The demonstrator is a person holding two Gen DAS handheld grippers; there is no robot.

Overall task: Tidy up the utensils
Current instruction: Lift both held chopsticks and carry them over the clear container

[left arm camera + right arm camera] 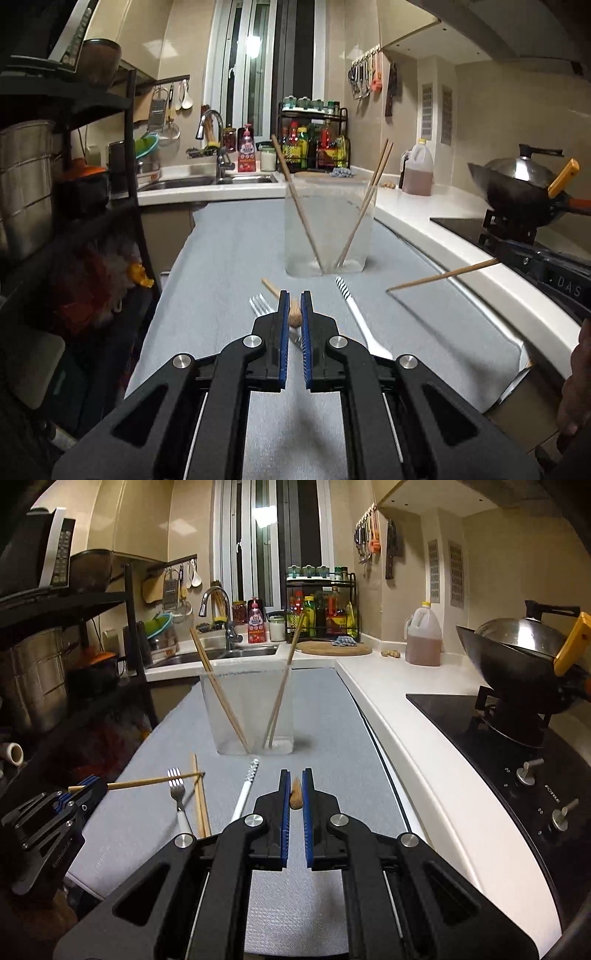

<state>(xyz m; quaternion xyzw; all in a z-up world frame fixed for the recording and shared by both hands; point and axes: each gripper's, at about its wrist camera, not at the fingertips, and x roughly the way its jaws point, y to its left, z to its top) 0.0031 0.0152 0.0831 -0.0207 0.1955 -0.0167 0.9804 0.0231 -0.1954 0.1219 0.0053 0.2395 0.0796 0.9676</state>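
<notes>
Nearest, the left claw (294, 295) is pressed together on the butt of a wooden chopstick (155, 782). The right claw (295, 773) pinches a second chopstick (443, 275) the same way. Each stick is gripped at its thick end, probably so the slim tip can lead into the clear container (325, 229). Both are held clear of the cloth on the near side of that container.

Between the claws and the container, a metal fork (177, 786) with a white handle lies flat on the grey woven cloth (229, 258) covering the counter. A loose pair of chopsticks (201, 808) lies beside it, and a white-handled utensil (245, 794) with a striped tip points toward the container. These look unsorted as yet.

The container is a tall, straight-walled tub of cloudy transparent plastic. Inside it, three chopsticks lean against the rim and cross near the base.
</notes>
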